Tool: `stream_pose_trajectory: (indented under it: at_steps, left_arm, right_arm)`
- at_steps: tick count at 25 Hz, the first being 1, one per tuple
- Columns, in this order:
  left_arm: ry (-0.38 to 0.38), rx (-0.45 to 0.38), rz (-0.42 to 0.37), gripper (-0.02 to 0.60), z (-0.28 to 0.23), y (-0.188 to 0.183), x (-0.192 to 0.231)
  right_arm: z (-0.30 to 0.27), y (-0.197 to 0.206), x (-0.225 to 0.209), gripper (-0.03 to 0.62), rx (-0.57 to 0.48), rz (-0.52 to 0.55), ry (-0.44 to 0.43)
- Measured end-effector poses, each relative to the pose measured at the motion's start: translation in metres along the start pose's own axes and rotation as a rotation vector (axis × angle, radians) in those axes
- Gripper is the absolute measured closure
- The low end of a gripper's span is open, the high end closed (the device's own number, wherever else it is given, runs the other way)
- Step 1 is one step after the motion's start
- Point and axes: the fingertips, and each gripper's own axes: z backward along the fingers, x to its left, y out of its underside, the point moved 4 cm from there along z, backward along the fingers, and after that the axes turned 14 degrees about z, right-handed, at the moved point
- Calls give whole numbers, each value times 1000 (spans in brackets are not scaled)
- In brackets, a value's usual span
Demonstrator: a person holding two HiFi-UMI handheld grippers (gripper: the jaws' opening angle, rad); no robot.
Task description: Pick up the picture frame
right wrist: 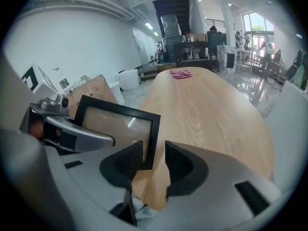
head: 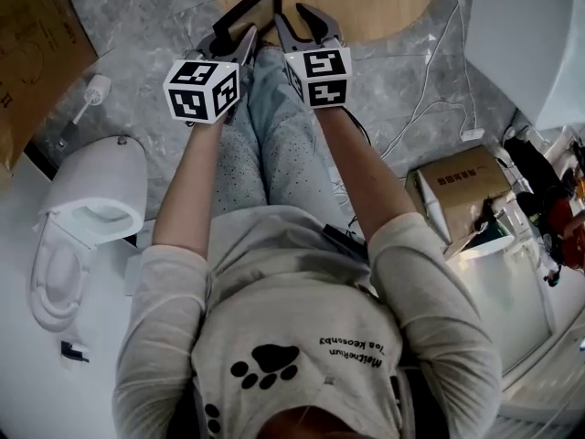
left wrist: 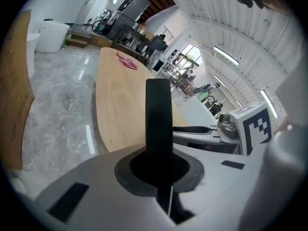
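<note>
Item under inspection: the picture frame (right wrist: 115,124), black border, glazed. It sits at 12 o'clock in the head view, over the near edge of the wooden bench (head: 366,3), between the two grippers. I cannot tell whether its lower edge touches the bench.

Orientation: the frame stands on edge in landscape format. In the right gripper view its long axis runs from 9 to 3 o'clock, dipping slightly toward 3, and the glazed face looks toward that camera. In the head view its top edge climbs toward 1 o'clock.

Left gripper (left wrist: 159,162): jaws clenched on the picture frame. I see the frame edge-on there, a black bar rising straight to 12 o'clock out of the pads.

Right gripper (right wrist: 154,165): jaws released and standing wide. The frame's end toward 3 o'clock lies just beyond the gap between them; neither pad presses on it.

Writing and labels: I find no label or brand on the frame. Each marker cube carries black-and-white square patterns only. The person's shirt (head: 302,337) shows a black paw print and two lines of lettering, upside down to me and too small to read with confidence. A cardboard box (head: 462,186) at 3 o'clock bears printed characters I cannot read. A pink item (right wrist: 180,74) lies at the far end of the bench.
</note>
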Motion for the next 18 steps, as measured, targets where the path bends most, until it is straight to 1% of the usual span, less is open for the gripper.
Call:
stream_pose_trajectory:
  at_steps: [8, 14, 18]
  left_arm:
    - [-55, -52, -138, 565, 18, -31, -34]
    - [-59, -108, -260, 565, 42, -59, -78]
    - [-61, -157, -305, 565, 62, -79, -105]
  right_arm:
    - [40, -27, -10, 447, -47, -9, 29]
    - [79, -63, -23, 448, -108, -15, 71]
    - [109, -93, -27, 453, -167, -13, 99]
